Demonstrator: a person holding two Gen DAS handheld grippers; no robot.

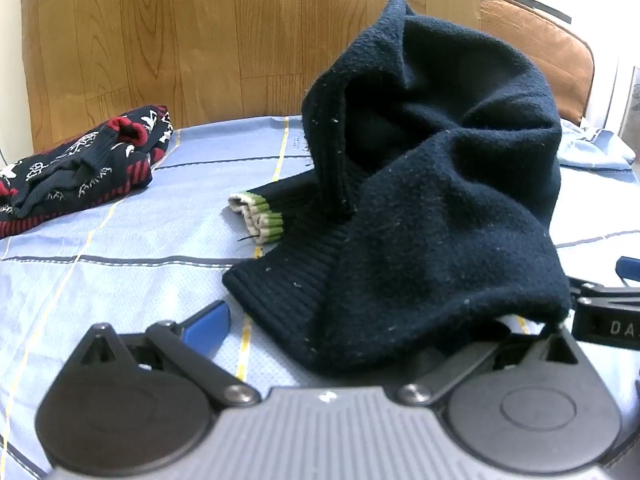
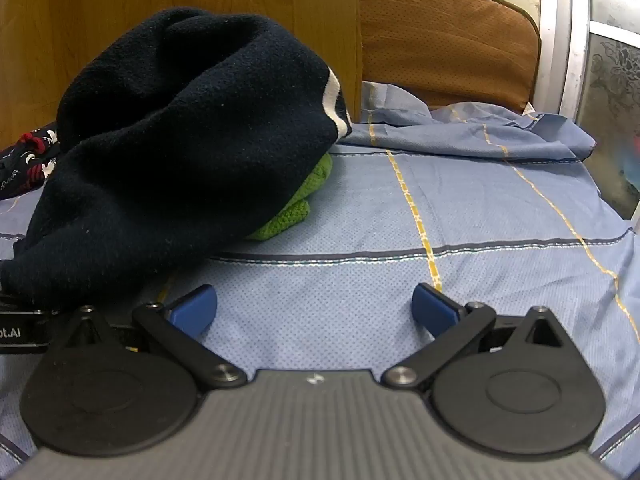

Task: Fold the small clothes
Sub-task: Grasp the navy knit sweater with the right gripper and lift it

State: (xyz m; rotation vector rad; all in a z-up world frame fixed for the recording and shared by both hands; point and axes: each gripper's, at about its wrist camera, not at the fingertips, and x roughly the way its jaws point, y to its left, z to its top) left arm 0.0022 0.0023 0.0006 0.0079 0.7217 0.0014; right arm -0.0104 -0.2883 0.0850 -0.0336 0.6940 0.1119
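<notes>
A dark navy knit sweater (image 1: pixel 440 184) lies heaped on the blue cloth, with a green and cream ribbed cuff (image 1: pixel 258 216) poking out at its left. In the right wrist view the same navy sweater (image 2: pixel 180 120) shows a green part (image 2: pixel 296 204) underneath. My left gripper (image 1: pixel 352 320) is open wide at the heap's near edge. Its left finger (image 1: pixel 212 324) is bare, and the sweater's hem drapes over and hides the right one. My right gripper (image 2: pixel 314 304) stands open over bare cloth to the right of the heap, nothing between its fingers.
A folded navy and red patterned sweater (image 1: pixel 72 164) rests at the far left. The blue cloth (image 2: pixel 460 208) with yellow and dark lines covers the surface and is rumpled at the back right. A brown cushion (image 2: pixel 440 40) and wood panelling (image 1: pixel 200 32) stand behind.
</notes>
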